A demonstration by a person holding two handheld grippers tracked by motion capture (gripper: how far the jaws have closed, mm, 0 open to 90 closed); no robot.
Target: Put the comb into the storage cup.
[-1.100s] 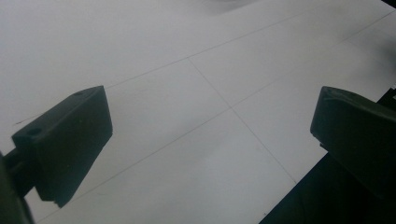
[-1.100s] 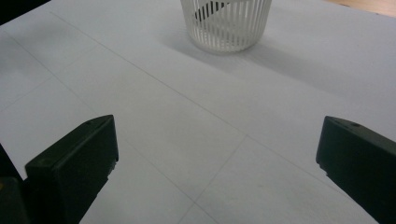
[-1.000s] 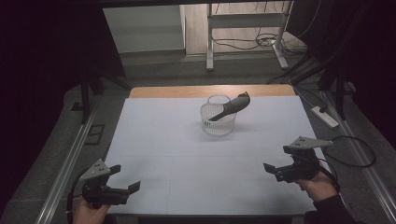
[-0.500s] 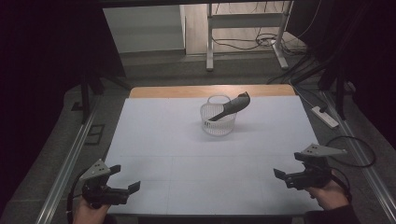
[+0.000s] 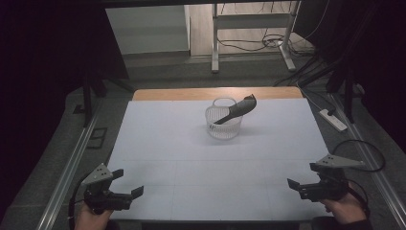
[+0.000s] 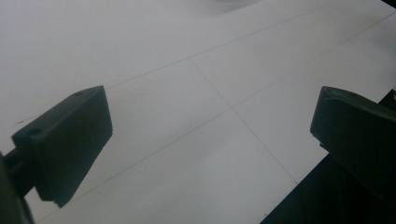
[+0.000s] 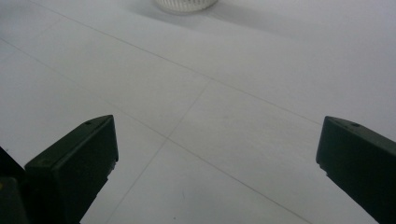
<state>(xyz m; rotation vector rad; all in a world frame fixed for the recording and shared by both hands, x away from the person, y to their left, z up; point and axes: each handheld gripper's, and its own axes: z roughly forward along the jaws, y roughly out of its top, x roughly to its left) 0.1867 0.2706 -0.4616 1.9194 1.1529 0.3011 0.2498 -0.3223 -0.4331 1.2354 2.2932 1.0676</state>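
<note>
Both claws sit at the near edge of the worktop [image 5: 158,143], jaws spread wide and holding nothing; the white basket [image 5: 223,125] stands well ahead, near the far middle; a dark tool [image 5: 237,109] leans in it, long axis slanting up and to the right; the right claw [image 5: 299,186] looks slightly nearer than the left claw [image 5: 129,187].

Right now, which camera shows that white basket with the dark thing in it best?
The high view: the whole white basket shows, a dark tool leaning out. The right gripper view catches just its base at the top edge; the left gripper view, a faint shadow.
</note>
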